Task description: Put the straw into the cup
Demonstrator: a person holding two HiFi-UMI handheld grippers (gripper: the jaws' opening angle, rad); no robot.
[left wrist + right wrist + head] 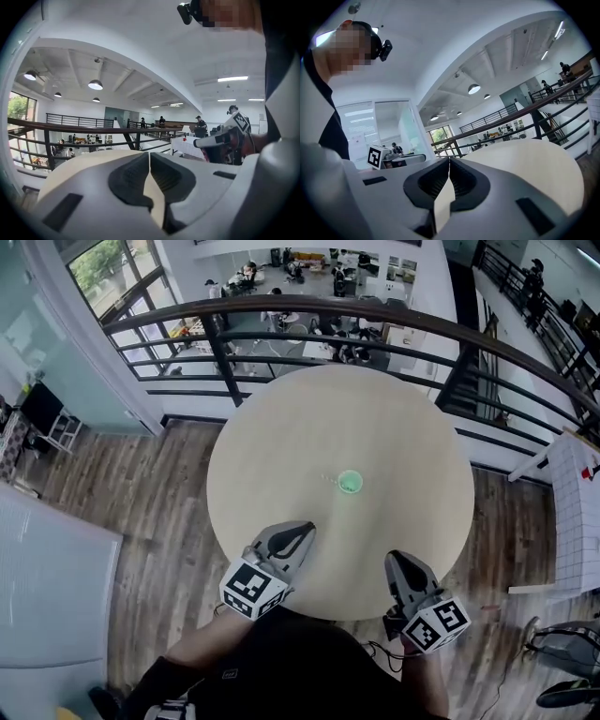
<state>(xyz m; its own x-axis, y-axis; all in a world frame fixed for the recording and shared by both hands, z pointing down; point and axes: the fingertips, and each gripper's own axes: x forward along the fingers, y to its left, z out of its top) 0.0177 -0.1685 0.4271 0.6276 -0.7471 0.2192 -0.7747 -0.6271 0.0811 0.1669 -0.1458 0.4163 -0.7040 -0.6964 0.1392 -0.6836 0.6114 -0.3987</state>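
Observation:
A small green cup [350,483] stands upright near the middle of the round pale table [281,427]. A thin pale piece [328,478] lies just left of the cup; it is too small to tell whether it is the straw. My left gripper [305,529] [149,154] hovers over the table's front edge, shut with nothing between its jaws. My right gripper [394,561] [449,159] is at the front right edge, its jaws also meeting at the tips, empty. Both point level toward the railing, well short of the cup. Neither gripper view shows the cup.
A dark metal railing [394,320] curves behind the table, with a drop to a lower floor beyond it. A white-clothed table [574,512] stands at the right and a white cabinet [47,587] at the left. Wooden floor surrounds the table.

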